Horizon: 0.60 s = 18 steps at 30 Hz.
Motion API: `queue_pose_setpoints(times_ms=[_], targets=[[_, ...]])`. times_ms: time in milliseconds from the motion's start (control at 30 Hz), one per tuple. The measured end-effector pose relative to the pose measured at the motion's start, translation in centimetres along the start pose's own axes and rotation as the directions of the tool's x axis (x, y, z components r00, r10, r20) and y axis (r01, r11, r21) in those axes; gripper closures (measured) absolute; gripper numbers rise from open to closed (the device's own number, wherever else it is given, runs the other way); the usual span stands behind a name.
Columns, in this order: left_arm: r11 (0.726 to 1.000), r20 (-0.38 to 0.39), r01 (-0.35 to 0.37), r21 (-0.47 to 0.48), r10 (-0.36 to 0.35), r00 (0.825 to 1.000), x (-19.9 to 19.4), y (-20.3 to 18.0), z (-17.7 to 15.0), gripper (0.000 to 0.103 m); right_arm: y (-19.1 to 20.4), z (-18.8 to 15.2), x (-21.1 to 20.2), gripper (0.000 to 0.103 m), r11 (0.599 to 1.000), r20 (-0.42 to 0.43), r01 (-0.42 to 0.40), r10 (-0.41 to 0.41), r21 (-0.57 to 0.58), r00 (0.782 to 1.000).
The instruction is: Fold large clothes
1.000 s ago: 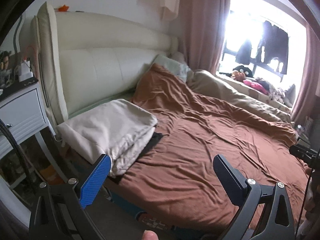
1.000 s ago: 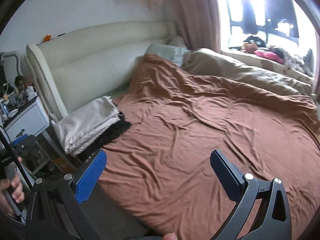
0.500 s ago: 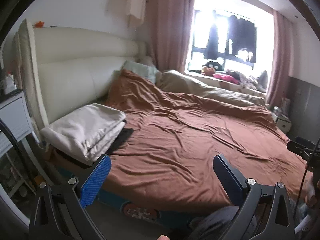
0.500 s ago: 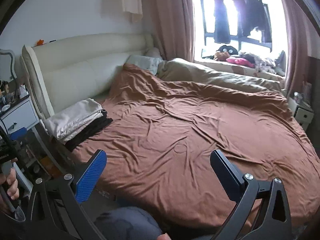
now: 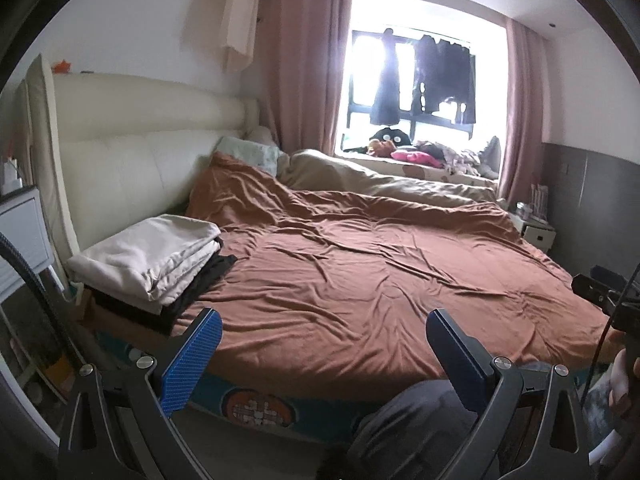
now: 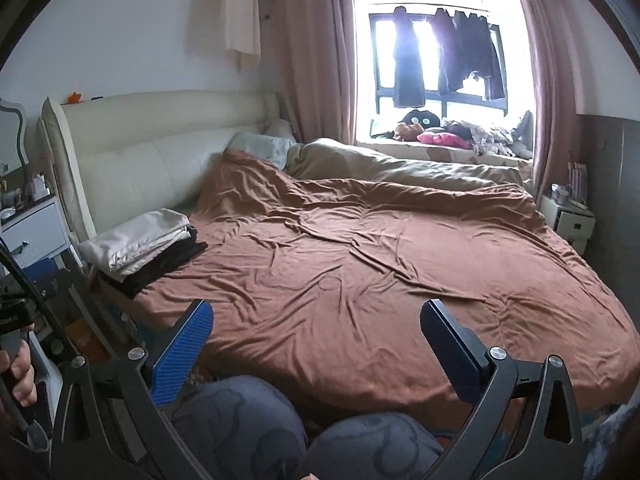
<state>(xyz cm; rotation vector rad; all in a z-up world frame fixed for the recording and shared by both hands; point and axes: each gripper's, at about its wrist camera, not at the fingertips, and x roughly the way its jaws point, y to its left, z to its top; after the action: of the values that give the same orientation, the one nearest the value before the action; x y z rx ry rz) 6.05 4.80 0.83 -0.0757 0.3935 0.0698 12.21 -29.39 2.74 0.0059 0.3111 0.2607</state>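
A folded cream garment (image 5: pixel 148 250) lies on folded black clothes (image 5: pixel 200 284) at the near left corner of the bed; the stack also shows in the right wrist view (image 6: pixel 138 240). A brown sheet (image 5: pixel 360 276) covers the bed (image 6: pixel 360 280). My left gripper (image 5: pixel 322 350) is open and empty, held back from the bed's foot edge. My right gripper (image 6: pixel 316 344) is open and empty, above the person's knees (image 6: pixel 304 432). Nothing is held.
A cream headboard (image 5: pixel 132 160) stands at the left, a white nightstand (image 6: pixel 34 228) beside it. A beige duvet (image 6: pixel 400 168) lies along the far side under the window (image 6: pixel 440 48). A small white cabinet (image 6: pixel 572 220) stands at the right.
Both grippers have pulled back from the bed and turned right. The stack looks smaller and farther left; the window and the whole bed have come into view. Jaws stay open.
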Motion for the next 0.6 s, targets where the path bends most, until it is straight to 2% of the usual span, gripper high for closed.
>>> queue_pose_setpoints(times_ms=[333, 600], targets=[[1.000, 0.025, 0.015, -0.027, -0.014, 1.000, -2.3, -2.3, -1.8, 0.001, -0.1, -1.5, -1.0, 0.000, 1.000, -0.013, 0.009, -0.009, 0.008, 1.000], [1.000, 0.030, 0.018, -0.005, -0.018, 0.999, -2.6, -3.3, -1.7, 0.001, -0.1, -1.5, -1.3, 0.000, 1.000, -0.007, 0.014, -0.014, 0.013, 1.000]])
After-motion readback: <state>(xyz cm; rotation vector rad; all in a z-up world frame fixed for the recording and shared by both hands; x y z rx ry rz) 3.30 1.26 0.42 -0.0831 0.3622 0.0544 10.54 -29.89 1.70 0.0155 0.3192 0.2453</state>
